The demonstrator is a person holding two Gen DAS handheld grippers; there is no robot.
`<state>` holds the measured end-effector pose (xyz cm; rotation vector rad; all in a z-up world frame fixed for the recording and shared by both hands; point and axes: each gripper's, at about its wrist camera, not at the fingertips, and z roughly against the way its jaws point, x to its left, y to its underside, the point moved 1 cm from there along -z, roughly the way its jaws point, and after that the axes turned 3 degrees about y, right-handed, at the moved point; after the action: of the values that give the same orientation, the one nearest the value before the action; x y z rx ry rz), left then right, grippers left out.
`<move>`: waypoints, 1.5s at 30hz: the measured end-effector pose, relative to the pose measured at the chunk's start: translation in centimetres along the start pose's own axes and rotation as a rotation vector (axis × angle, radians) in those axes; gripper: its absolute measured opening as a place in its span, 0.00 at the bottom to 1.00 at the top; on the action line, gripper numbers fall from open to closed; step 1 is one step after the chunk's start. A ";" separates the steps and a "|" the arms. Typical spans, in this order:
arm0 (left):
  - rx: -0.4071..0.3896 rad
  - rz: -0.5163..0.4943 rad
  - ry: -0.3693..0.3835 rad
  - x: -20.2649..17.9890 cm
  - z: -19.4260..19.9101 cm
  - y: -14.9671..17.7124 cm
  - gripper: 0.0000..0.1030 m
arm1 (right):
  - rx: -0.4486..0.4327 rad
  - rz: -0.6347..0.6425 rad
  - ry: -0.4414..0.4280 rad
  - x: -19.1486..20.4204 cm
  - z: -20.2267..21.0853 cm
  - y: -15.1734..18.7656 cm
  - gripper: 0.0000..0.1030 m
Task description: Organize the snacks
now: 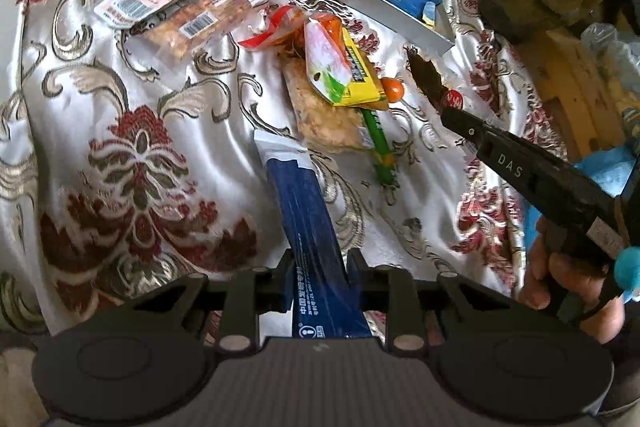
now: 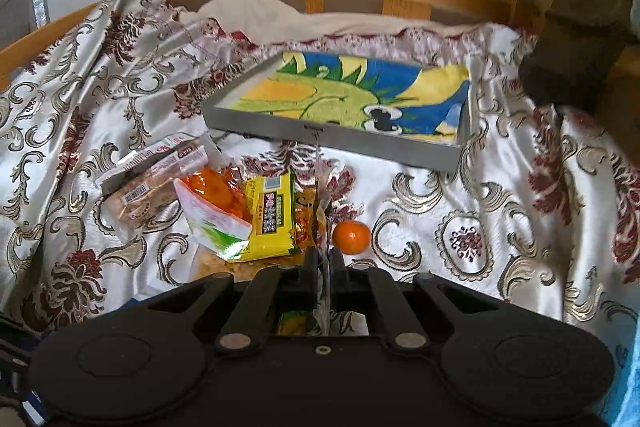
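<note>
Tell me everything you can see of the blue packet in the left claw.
The blue packet is a long, narrow stick pouch of glossy film, dark blue with a white sealed end and small white print near the claw. The left claw is shut on its lower part, fingers pressing both sides. It points away from the camera toward the snack pile, its white end above the floral cloth. Whether that end touches the cloth is unclear. It looks sealed and slightly creased.

Matte black left gripper (image 1: 318, 263) with round discs at 7 and 5 o'clock; silver rivets. Black right gripper (image 1: 450, 115) stamped "DAS"; bare-skinned right hand (image 1: 568, 275).
</note>
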<state>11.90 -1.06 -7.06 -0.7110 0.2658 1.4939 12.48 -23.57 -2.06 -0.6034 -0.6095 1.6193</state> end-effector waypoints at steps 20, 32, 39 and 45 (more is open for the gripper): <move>-0.197 -0.051 0.007 -1.2 3.4 0.9 0.20 | -0.094 -0.019 -0.035 0.2 1.4 -0.5 0.04; -0.244 -0.071 0.014 -1.1 3.8 1.3 0.05 | -0.077 -0.033 -0.031 0.4 1.1 -0.2 0.05; -0.338 -0.093 0.017 -2.2 5.2 0.2 0.05 | -0.117 -0.084 -0.002 -0.4 1.6 -0.4 0.05; -0.419 -0.157 -0.004 -4.6 5.9 -4.1 0.05 | -0.166 -0.084 0.046 -1.0 1.8 -0.7 0.05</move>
<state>13.82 -1.01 1.24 -1.0369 -0.1105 1.4125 11.84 -24.62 -0.24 -0.7259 -0.7305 1.4811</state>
